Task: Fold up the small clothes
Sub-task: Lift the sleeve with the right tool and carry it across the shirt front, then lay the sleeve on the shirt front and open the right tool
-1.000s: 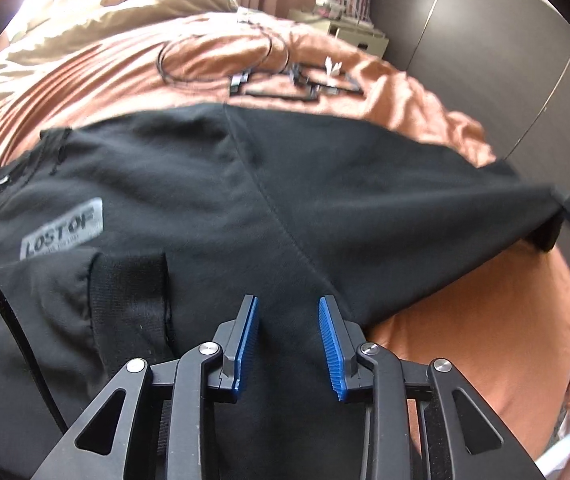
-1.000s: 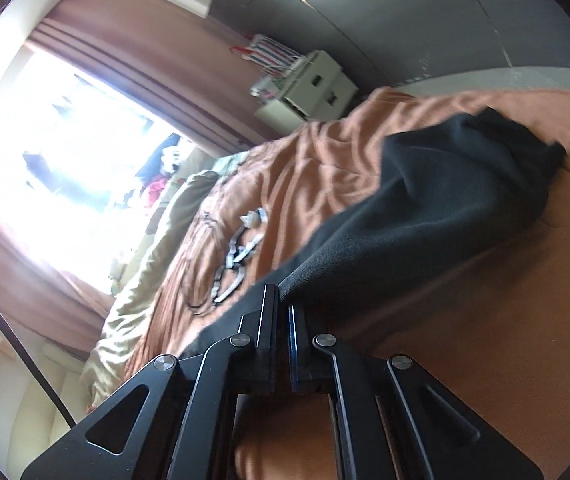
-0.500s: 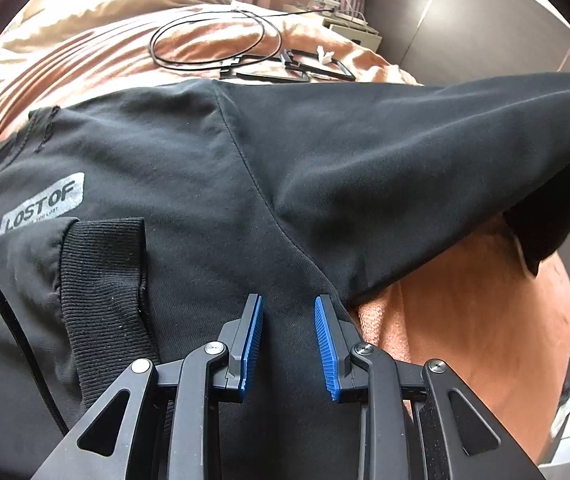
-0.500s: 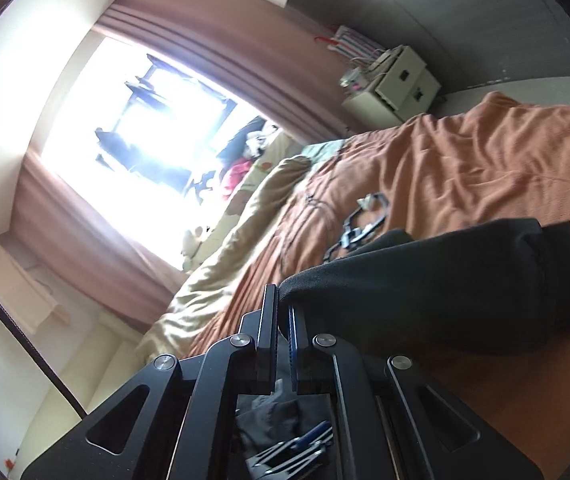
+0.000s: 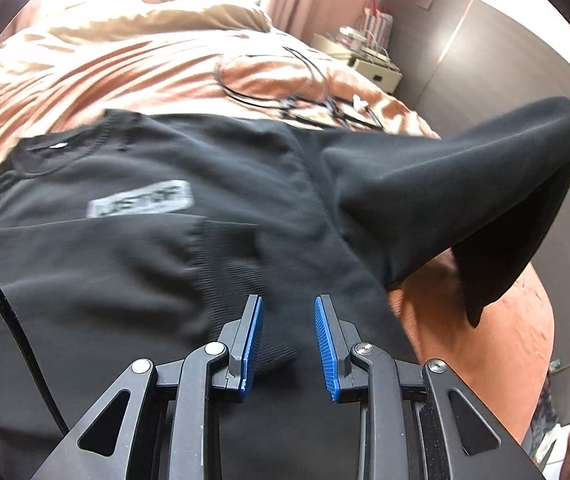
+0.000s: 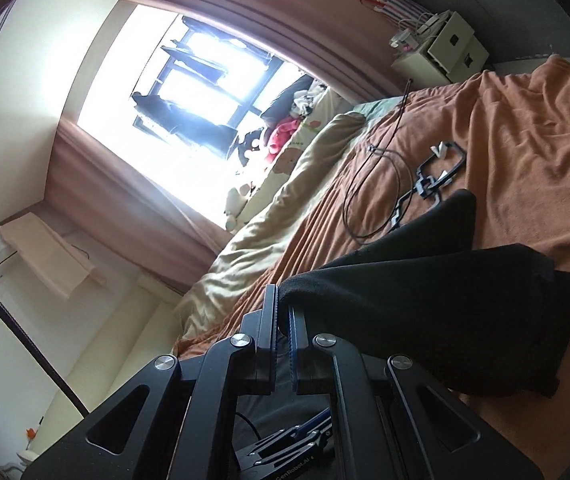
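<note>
The right gripper (image 6: 281, 312), clamped on the black sweatshirt's (image 5: 213, 240) raised sleeve (image 6: 425, 300) over the bed's (image 6: 525, 140) right edge, risked dragging the body askew, because the half-open left gripper (image 5: 288, 340) held nothing.

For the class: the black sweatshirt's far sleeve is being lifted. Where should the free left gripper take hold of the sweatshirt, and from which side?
Grip the ribbed cuff of the sleeve folded across the black sweatshirt, coming from above. It lies flat just ahead of the open left gripper, a thick edge that the pads can pinch. The right gripper holds the other sleeve.
</note>
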A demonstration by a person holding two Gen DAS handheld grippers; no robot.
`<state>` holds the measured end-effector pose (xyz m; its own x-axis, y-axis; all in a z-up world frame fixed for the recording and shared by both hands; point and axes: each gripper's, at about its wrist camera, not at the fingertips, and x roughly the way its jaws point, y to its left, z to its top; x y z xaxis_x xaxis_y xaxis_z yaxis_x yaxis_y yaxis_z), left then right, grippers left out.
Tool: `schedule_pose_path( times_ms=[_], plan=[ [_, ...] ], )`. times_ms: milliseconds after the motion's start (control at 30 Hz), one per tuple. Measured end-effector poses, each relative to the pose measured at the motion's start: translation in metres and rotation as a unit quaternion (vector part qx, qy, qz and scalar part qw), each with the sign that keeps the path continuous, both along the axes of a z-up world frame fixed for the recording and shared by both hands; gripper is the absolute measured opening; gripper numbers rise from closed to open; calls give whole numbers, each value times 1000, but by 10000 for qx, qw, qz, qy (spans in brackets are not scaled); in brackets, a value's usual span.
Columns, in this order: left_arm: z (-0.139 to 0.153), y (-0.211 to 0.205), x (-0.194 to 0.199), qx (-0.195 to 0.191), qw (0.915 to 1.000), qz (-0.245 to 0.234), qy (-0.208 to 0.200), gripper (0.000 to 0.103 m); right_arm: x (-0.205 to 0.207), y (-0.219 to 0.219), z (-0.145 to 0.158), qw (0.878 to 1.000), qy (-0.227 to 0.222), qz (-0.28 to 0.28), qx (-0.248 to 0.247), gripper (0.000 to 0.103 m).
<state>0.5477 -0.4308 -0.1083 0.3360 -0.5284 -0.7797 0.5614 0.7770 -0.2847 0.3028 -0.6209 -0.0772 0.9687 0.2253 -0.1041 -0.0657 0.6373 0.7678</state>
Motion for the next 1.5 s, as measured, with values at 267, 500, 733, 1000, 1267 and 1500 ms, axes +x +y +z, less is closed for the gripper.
schedule_pose_path(
  times_ms=[267,500,733,1000,1267,1500],
  plan=[
    [15,86,3,89,9982,583,-78,29,36,15,2,9979,252,508,-307,1],
    [15,164,-2,108,9929,1185,-35,29,75,37,-1,9909,633,1018,-620,1],
    [8,210,-9,87,9876,1569,56,29,120,60,-19,9734,1240,1548,-1145,1],
    [0,236,-18,157,9846,1734,146,29,164,65,-36,9415,2320,1895,-1545,24],
    [24,223,-14,169,9866,1623,-34,30,132,10,-17,9503,2217,1709,-1362,67],
    [46,168,-20,117,9937,1094,-227,30,99,-76,7,9619,2139,1072,-1323,67]
  ],
)
